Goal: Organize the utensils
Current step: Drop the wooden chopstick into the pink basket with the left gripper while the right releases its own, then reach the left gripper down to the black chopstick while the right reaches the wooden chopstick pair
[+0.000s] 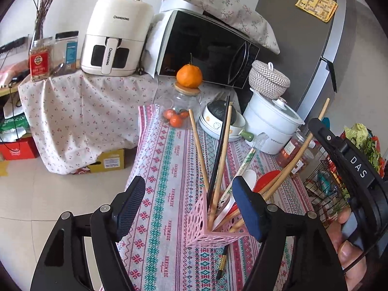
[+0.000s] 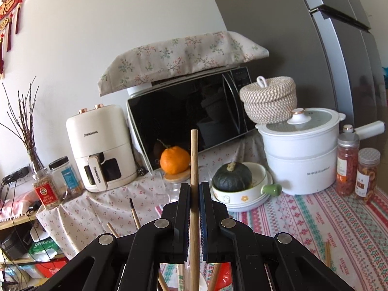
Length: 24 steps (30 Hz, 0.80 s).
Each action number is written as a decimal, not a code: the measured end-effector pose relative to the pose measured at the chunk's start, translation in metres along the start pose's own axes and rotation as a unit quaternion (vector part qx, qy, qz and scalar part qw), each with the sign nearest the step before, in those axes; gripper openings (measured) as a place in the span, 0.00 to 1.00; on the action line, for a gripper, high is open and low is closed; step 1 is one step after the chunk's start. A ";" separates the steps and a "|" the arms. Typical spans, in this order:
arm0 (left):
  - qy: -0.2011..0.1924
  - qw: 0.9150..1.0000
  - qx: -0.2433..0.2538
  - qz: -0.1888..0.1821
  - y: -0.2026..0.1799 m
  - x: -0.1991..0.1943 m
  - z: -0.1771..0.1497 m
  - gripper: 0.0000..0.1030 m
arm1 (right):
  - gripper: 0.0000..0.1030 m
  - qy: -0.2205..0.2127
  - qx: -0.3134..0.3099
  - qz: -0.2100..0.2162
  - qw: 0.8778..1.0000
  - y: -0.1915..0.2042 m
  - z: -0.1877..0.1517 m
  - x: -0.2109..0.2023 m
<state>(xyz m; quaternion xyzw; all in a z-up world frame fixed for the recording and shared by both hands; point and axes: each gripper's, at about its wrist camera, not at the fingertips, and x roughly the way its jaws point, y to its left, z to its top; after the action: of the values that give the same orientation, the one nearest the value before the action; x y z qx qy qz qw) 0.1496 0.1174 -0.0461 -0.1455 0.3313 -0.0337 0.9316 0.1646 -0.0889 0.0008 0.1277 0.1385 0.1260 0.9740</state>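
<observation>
right hand-held gripper (image 2: 194, 208): we are clamping a wooden chopstick (image 2: 194, 155) between the closed pads, stick running upright through the jaws, tip at 12 o'clock in the right wrist view.
left hand-held gripper (image 1: 189, 203): we are holding it open and empty, pads spread either side of the pink holder (image 1: 208, 228).
holder location: sitting on the patterned counter (image 1: 165, 169), dead ahead of the left gripper, just past its pads.
holder contents: chopsticks, a black chopstick (image 1: 219, 145) and a white spoon (image 1: 247, 179), all fanning up toward 12 to 2 o'clock.
key relation: in the right wrist view stick tops are showing at 6 o'clock under the jaws, so we are judging the holder lies directly below; held stick's long axis is near vertical, roughly lined up for a straight drop.
nearer hand: right one is carrying the stick; left is nearer the holder for steadying.
stray: one dark utensil (image 1: 223, 262) lying flat on the counter at 6 o'clock of the holder.
</observation>
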 end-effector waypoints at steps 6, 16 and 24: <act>0.040 0.999 -0.014 0.013 0.007 0.009 -0.008 0.84 | 0.11 0.032 0.003 0.020 0.999 -0.003 -0.009 0.005; 0.091 0.996 -0.009 0.005 0.004 0.011 -0.022 0.88 | 0.79 0.030 0.017 0.063 0.997 -0.043 0.014 -0.043; 0.144 0.989 0.018 -0.002 -0.016 0.024 -0.046 0.87 | 0.90 0.098 0.024 -0.002 0.995 -0.114 0.009 -0.056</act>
<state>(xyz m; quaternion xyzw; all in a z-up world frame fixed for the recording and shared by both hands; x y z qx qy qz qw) 0.1401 0.0868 -0.0899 -0.1230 0.4611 -0.0626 0.8765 0.1390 -0.2135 -0.0101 0.1383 0.2364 0.1326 0.9526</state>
